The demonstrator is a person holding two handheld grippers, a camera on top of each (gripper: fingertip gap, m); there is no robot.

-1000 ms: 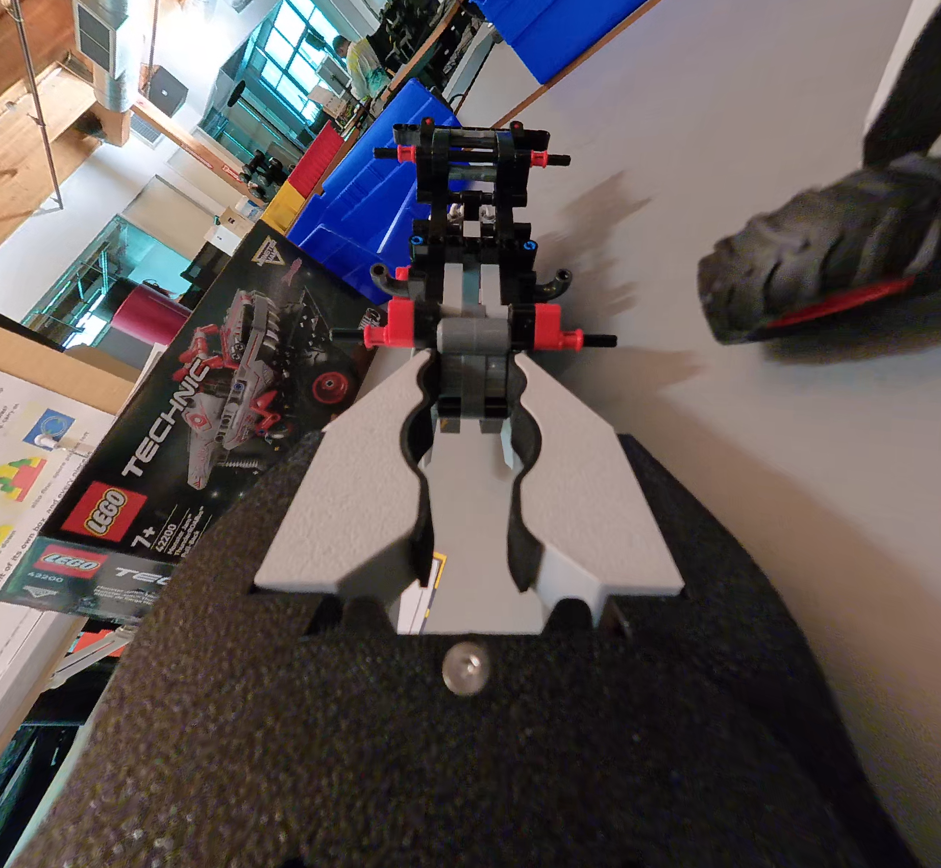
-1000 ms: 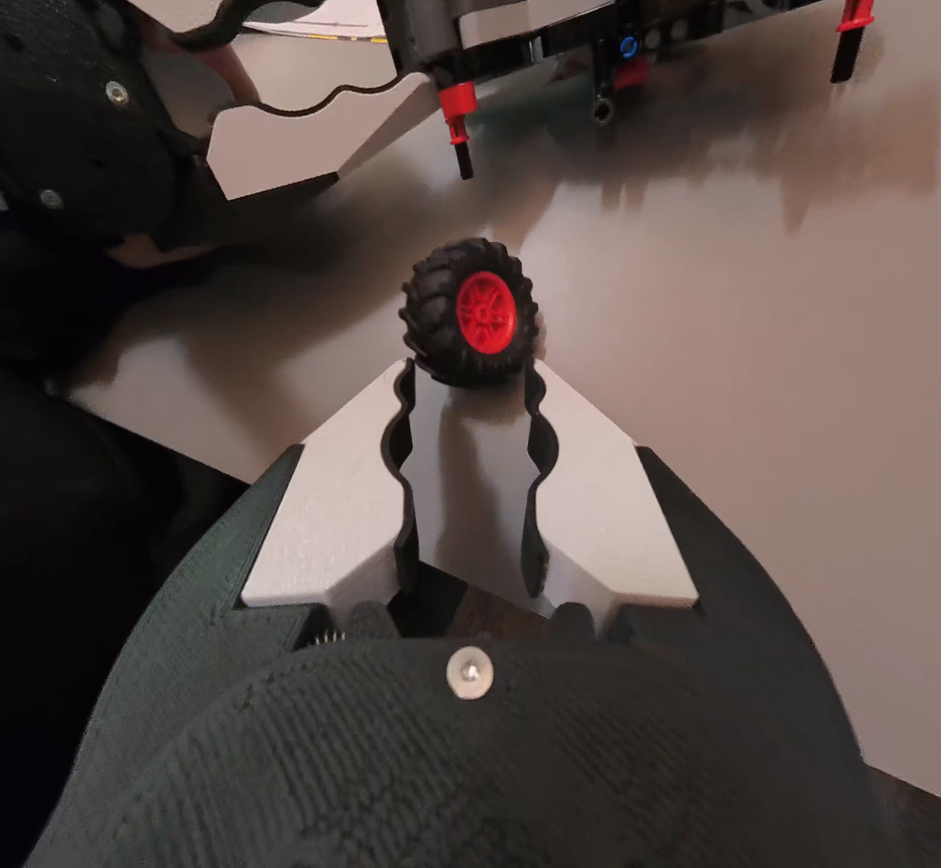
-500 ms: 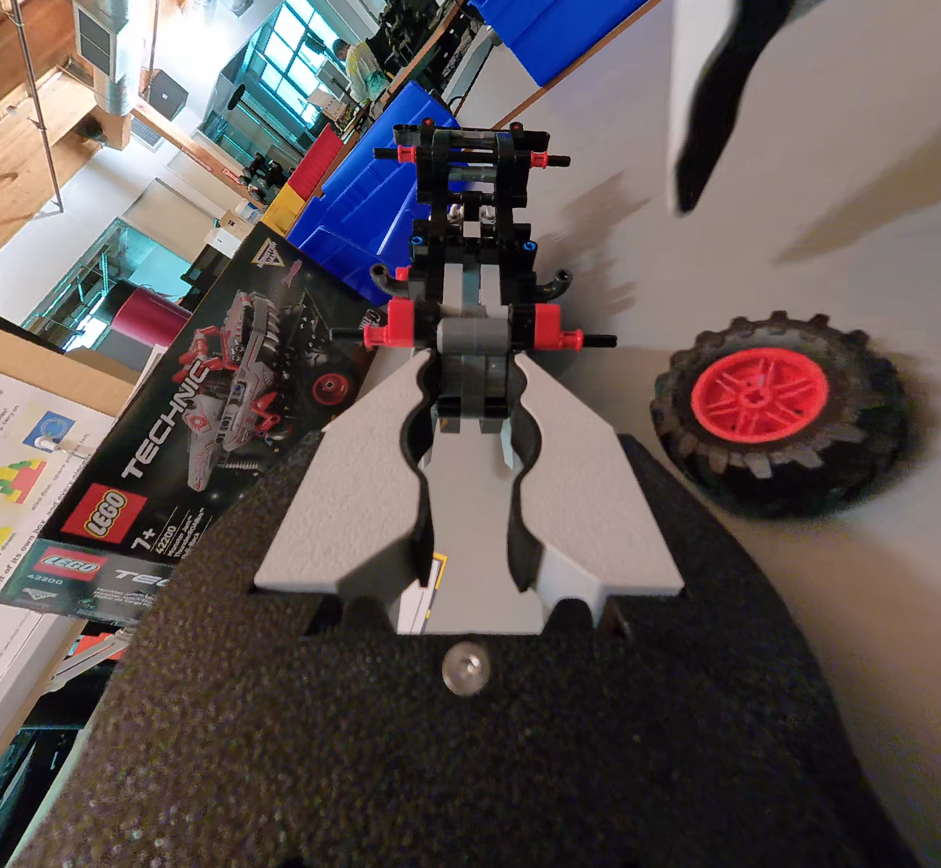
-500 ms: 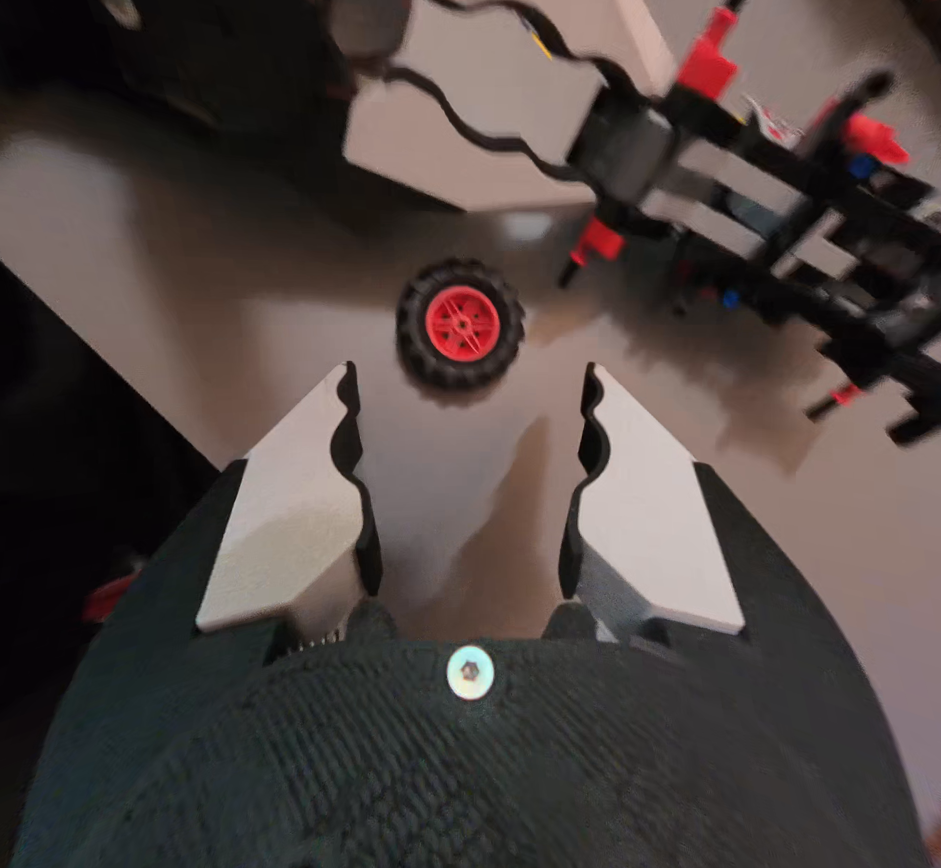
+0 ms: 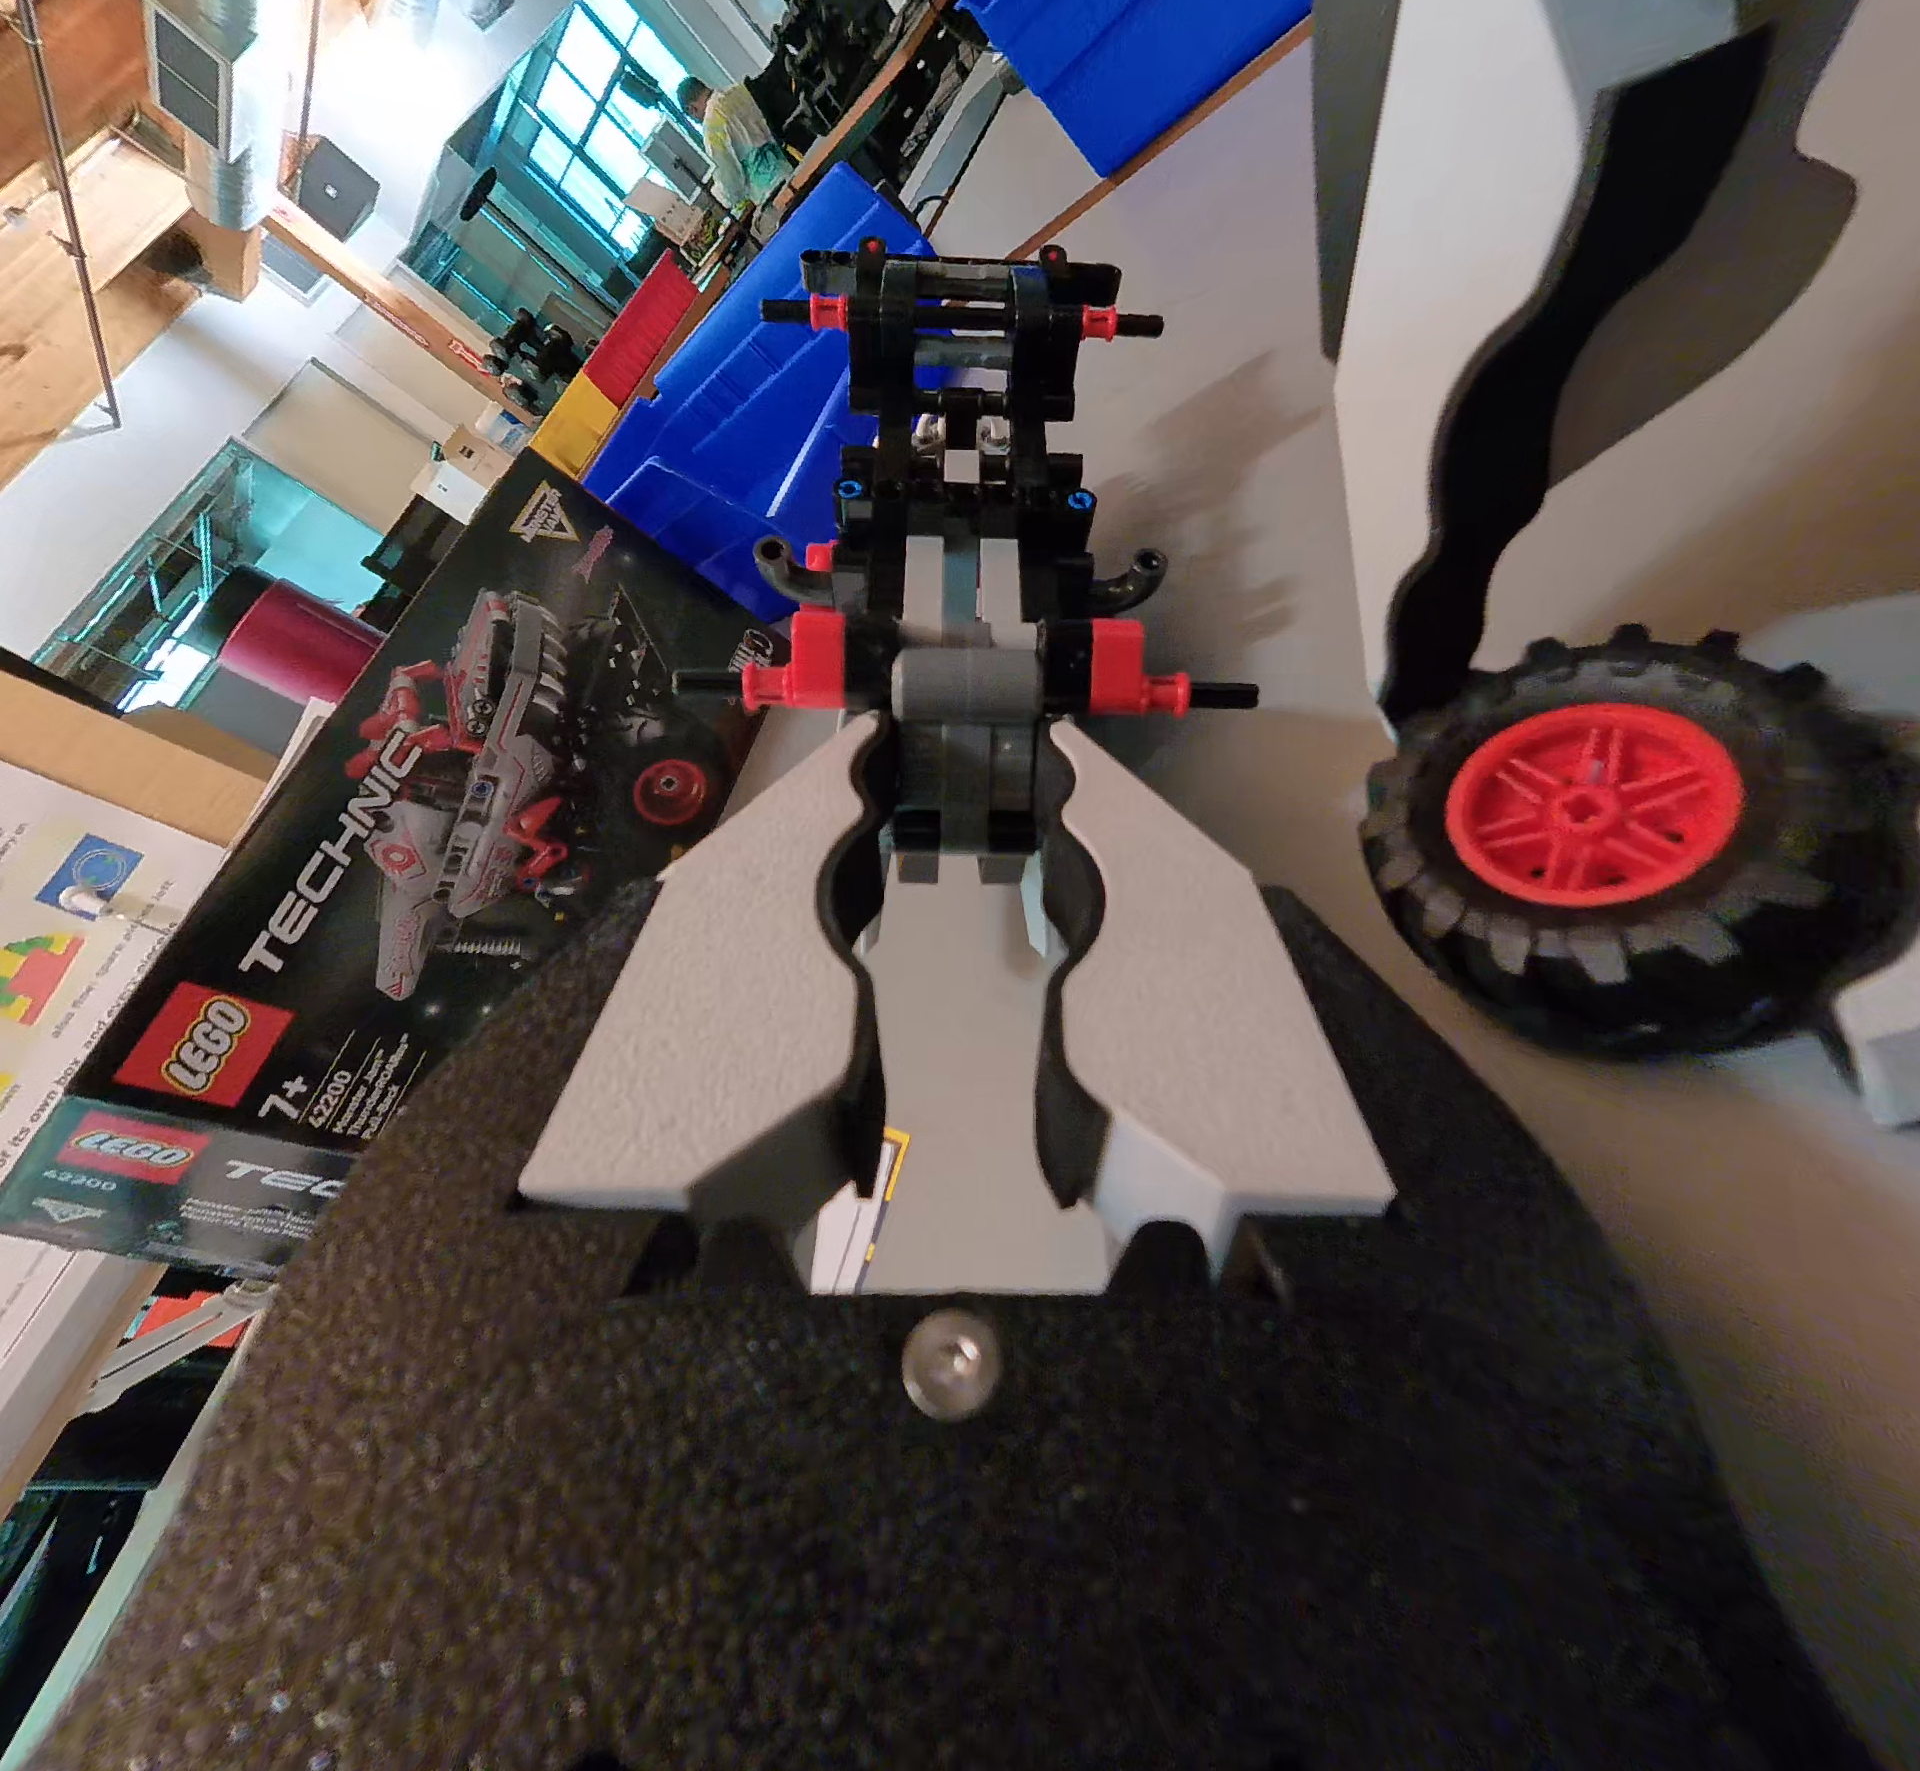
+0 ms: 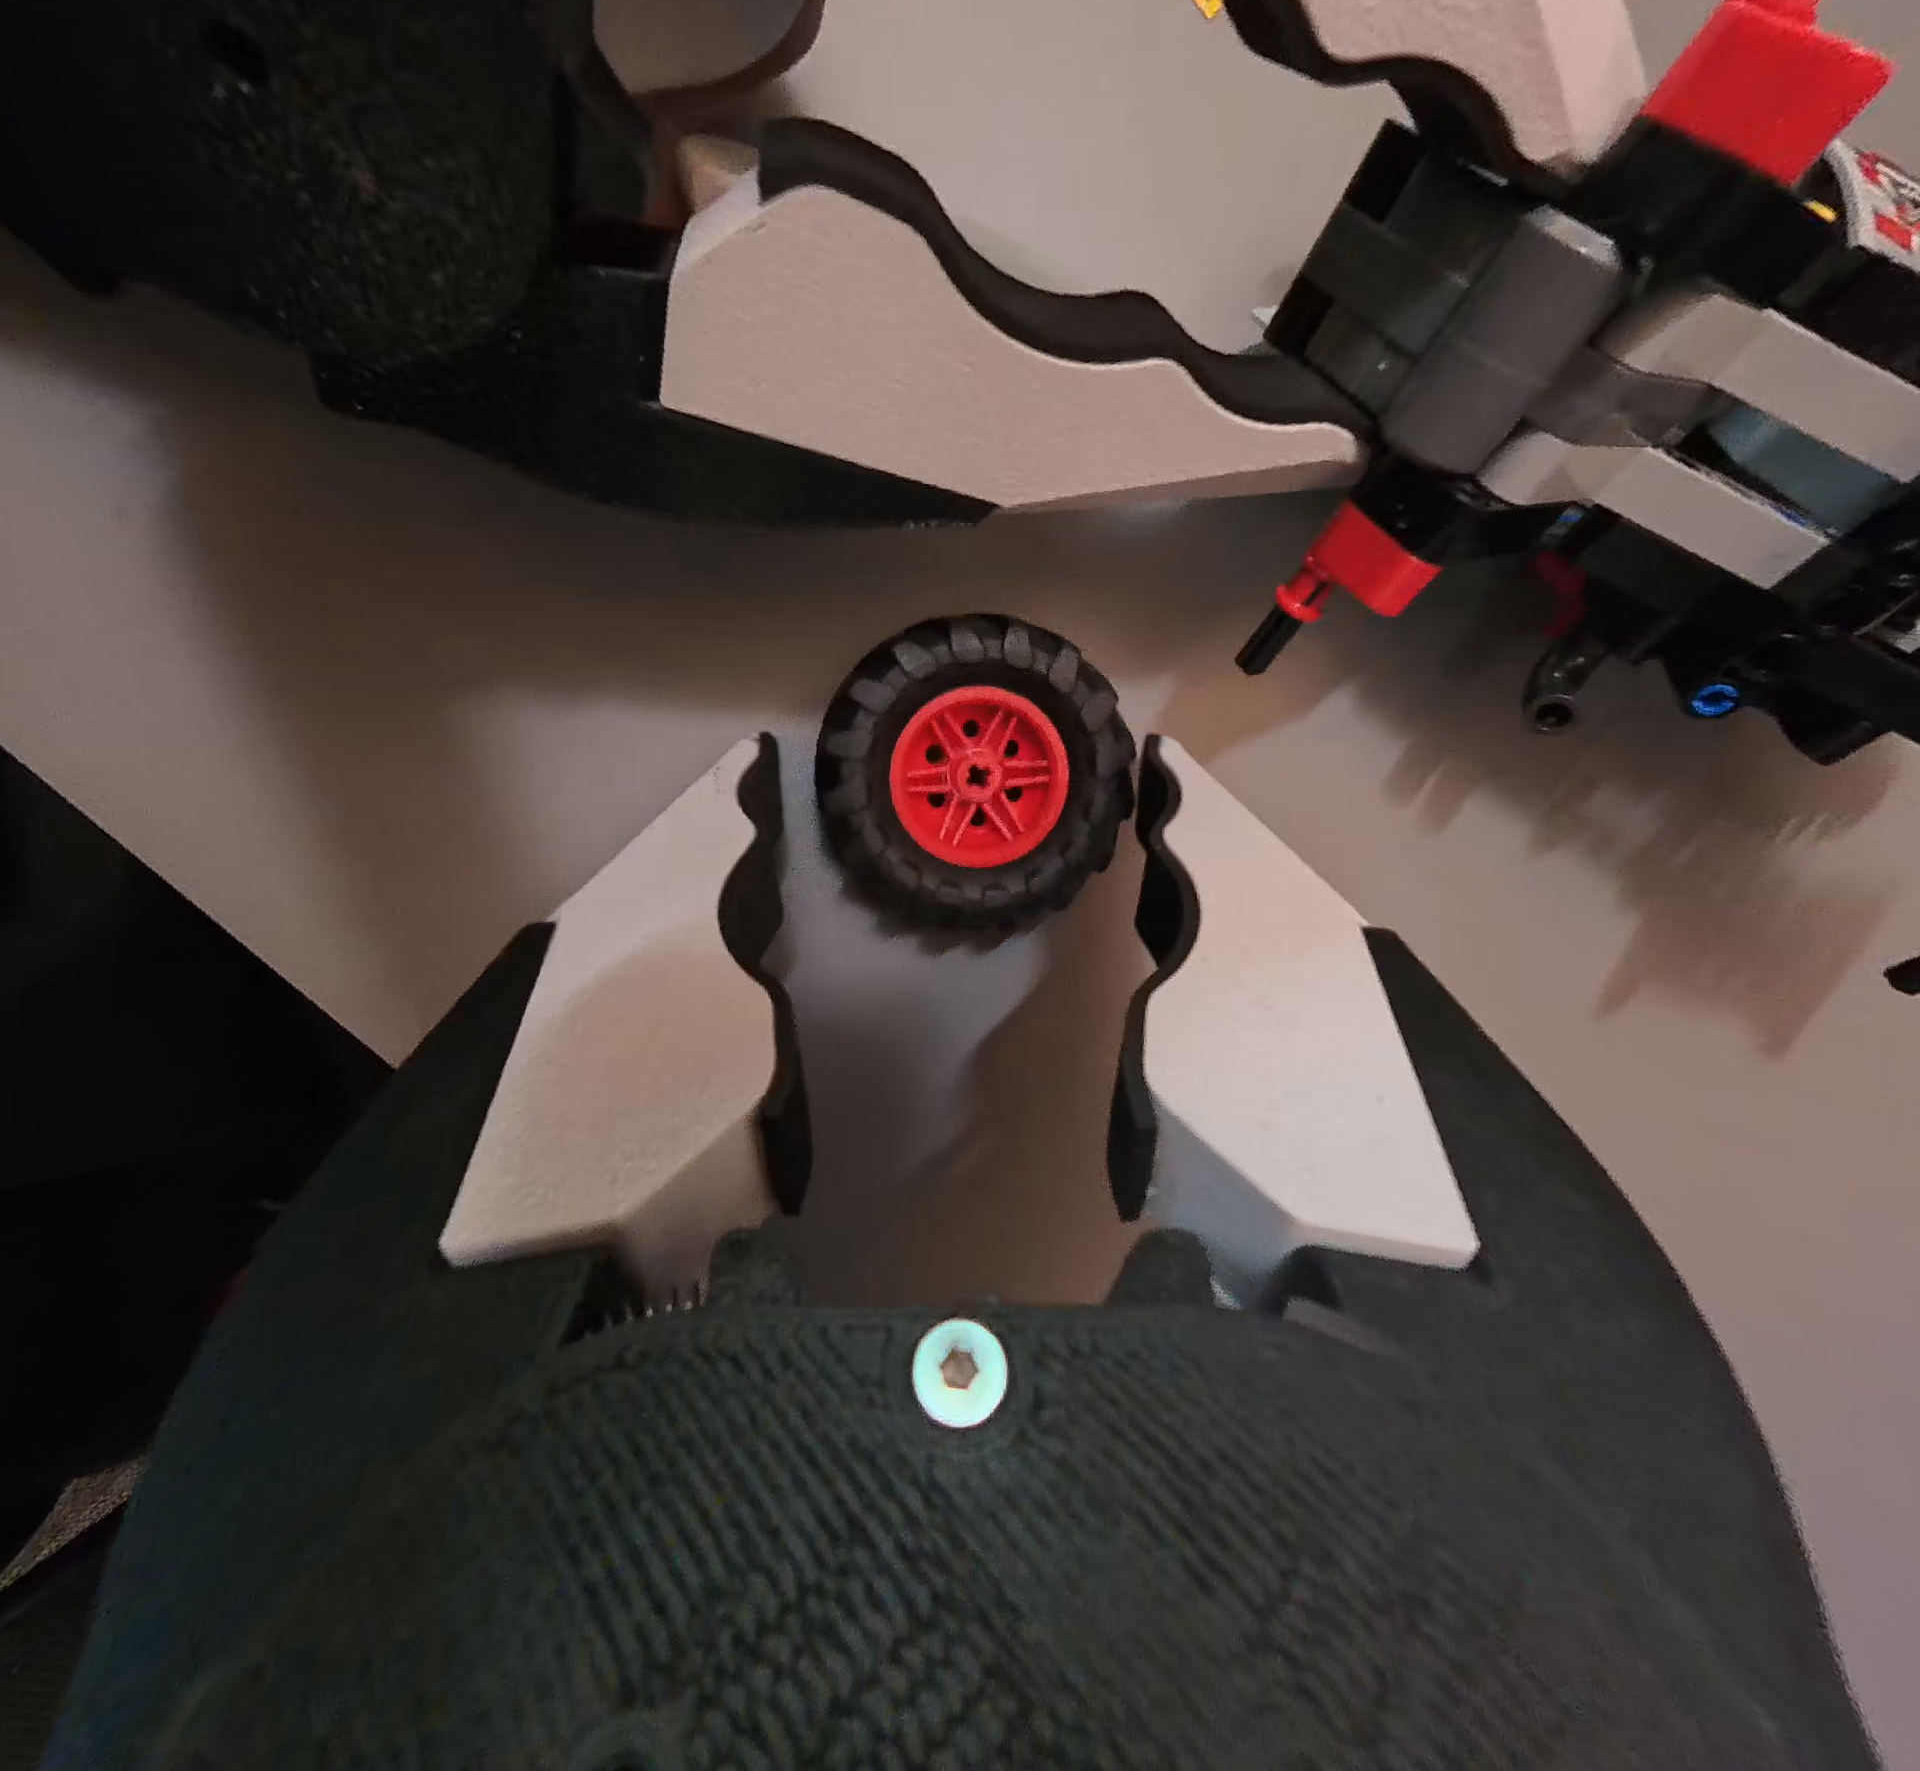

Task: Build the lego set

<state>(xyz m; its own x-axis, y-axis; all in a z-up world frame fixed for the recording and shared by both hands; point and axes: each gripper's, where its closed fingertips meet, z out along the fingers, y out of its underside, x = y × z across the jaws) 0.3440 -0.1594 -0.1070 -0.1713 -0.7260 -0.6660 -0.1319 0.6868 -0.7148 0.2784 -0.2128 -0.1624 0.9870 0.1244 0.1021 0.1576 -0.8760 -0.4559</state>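
**Chassis held, wheel between open fingers**

My left gripper (image 5: pixel 961 765) is clamped on the grey end of the lego chassis (image 5: pixel 966 516), holding it above the table (image 6: pixel 1558 1046). My right gripper (image 6: pixel 951 765) is spread wide around the red-hubbed wheel (image 6: pixel 977 776) lying flat on the table, fingertips beside its tyre, not gripping.

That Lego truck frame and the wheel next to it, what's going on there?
A person is building with two handheld grippers. The left gripper is shut on one end of the black, grey and red chassis, holding it above the grey table. The right gripper is open, its fingers on either side of a red-hubbed wheel lying flat on the table, not yet gripped. No wheel is mounted on the visible axles.
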